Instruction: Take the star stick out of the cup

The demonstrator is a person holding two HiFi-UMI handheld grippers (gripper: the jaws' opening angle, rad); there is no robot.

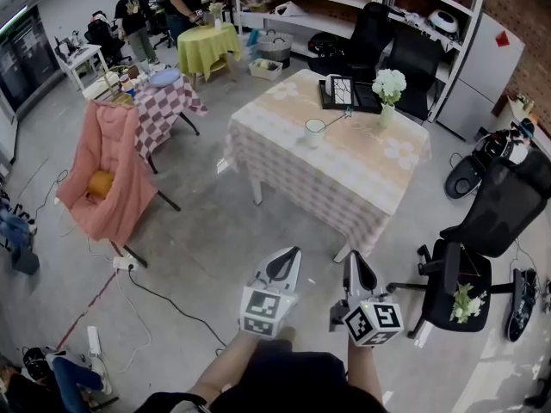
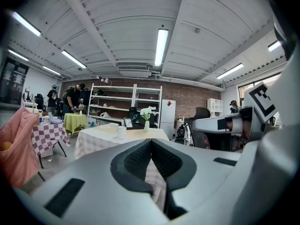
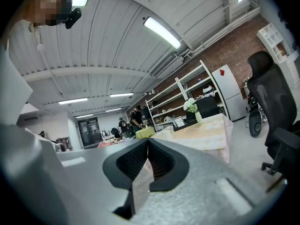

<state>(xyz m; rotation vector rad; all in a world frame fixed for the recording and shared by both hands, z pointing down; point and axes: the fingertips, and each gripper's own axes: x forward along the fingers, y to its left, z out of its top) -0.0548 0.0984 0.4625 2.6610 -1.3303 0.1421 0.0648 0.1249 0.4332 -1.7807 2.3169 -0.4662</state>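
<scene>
A white cup (image 1: pixel 315 132) stands on the pale checked table (image 1: pixel 362 179) in the middle of the room, far ahead of both grippers. A thin stick (image 1: pixel 335 120) leans out of the cup toward the right; its star end is too small to make out. My left gripper (image 1: pixel 293 253) and right gripper (image 1: pixel 354 257) are held side by side low in the head view, over the bare floor well short of the table. Both are shut with nothing between the pads. The left gripper view shows its shut gripper (image 2: pixel 150 140) and the cup (image 2: pixel 121 131) in the distance. The right gripper (image 3: pixel 148 140) is shut in its own view too.
A vase of white flowers (image 1: pixel 388 87) and a black tray (image 1: pixel 347 95) sit at the table's far side. Black office chairs (image 1: pixel 482 222) stand right, a pink-draped chair (image 1: pixel 108 170) left. A cable and power strip (image 1: pixel 93 341) lie on the floor at left. People stand at the back.
</scene>
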